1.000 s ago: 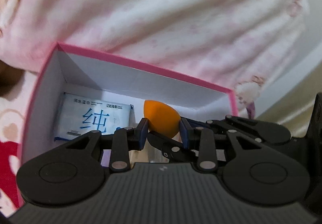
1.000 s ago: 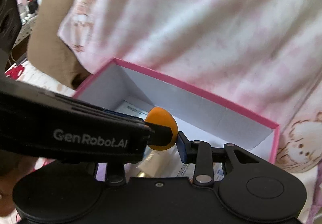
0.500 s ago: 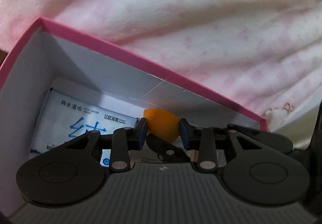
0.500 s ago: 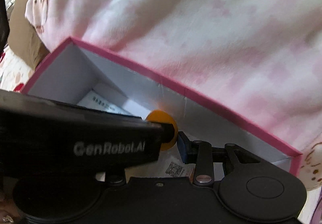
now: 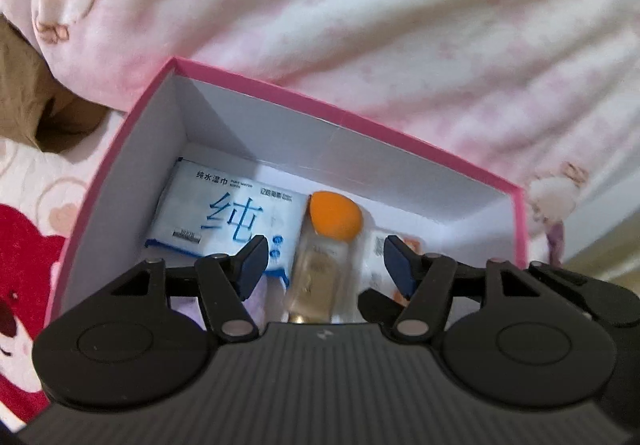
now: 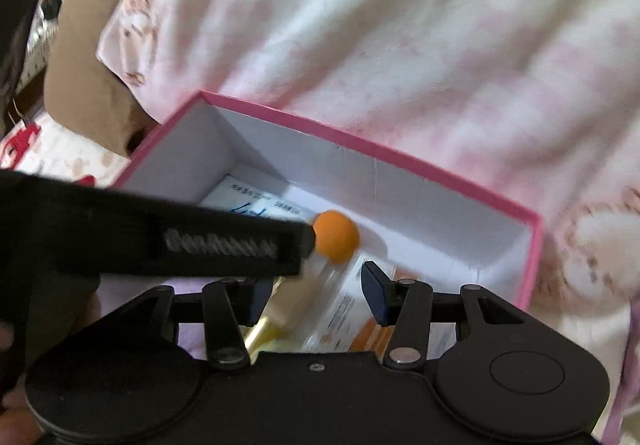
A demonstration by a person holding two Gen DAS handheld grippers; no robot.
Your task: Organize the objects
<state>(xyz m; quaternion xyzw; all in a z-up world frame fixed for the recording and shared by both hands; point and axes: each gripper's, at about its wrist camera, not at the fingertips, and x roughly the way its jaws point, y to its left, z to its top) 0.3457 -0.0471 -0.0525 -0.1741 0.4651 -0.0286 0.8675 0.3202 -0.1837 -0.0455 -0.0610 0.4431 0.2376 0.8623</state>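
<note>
While released, orange sponge (image 5: 335, 216) beyond left hand-held gripper (image 5: 325, 265).

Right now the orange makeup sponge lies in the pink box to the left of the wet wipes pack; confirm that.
Wrong side. In the left wrist view the orange makeup sponge lies to the right of the wet wipes pack, inside the pink box.

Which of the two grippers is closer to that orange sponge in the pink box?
Left. The left gripper hangs open just above the orange sponge; the right gripper, also open, sits farther back.
</note>
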